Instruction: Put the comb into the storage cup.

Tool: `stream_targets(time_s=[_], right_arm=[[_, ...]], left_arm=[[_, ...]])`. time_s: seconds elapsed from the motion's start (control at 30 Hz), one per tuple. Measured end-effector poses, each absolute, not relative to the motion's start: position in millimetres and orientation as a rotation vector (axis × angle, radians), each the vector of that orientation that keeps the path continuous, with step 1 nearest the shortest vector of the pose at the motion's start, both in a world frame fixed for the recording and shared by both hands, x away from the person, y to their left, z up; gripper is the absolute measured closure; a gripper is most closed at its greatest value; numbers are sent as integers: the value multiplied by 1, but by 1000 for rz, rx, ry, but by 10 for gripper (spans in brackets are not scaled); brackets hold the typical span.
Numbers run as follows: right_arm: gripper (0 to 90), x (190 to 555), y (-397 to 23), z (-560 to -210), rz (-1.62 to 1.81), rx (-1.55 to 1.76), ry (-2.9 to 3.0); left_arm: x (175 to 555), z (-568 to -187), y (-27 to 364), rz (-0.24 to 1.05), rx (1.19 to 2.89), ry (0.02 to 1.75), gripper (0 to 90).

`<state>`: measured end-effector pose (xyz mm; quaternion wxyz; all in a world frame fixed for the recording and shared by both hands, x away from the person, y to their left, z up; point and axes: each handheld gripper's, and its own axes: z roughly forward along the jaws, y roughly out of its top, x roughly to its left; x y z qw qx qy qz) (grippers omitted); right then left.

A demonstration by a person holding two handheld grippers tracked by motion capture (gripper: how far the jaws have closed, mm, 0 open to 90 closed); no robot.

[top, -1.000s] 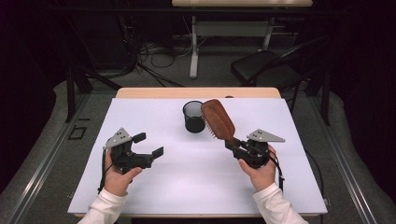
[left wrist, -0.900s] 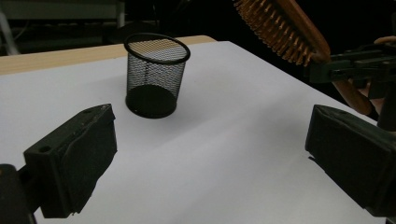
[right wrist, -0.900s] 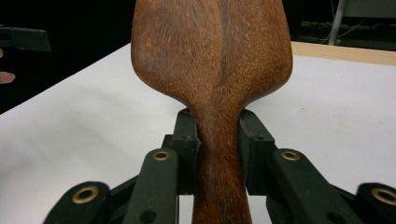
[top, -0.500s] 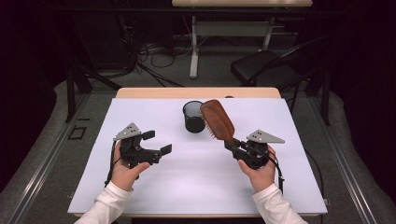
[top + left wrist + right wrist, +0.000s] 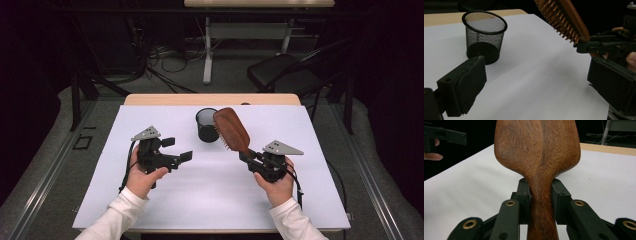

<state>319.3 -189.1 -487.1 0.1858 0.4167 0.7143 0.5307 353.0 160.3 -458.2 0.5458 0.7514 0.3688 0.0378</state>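
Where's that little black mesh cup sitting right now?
In the high view, the mesh cup stands upright near the far middle of the white table, just left of the wooden hairbrush held by the right gripper.

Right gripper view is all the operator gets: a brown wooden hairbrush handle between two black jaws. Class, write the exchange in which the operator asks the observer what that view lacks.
Operator: Which way do the bristles face?
Observer: The brown wooden hairbrush has its bristles turned toward the left gripper.
Operator: What stands near the brush head?
Observer: A black wire-mesh cup, upright on the white table sheet, beside the raised head.
Operator: Is the left gripper holding anything?
Observer: No, its jaws stand open with nothing between them.
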Motion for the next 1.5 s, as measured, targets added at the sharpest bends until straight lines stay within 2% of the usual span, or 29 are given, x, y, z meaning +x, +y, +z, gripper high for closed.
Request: stream_targets(time_s=[1.5], right_arm=[[714,311,-176,-488,1505,1075,2037]], left_arm=[[386,-426,121,-65,1794,886,25]])
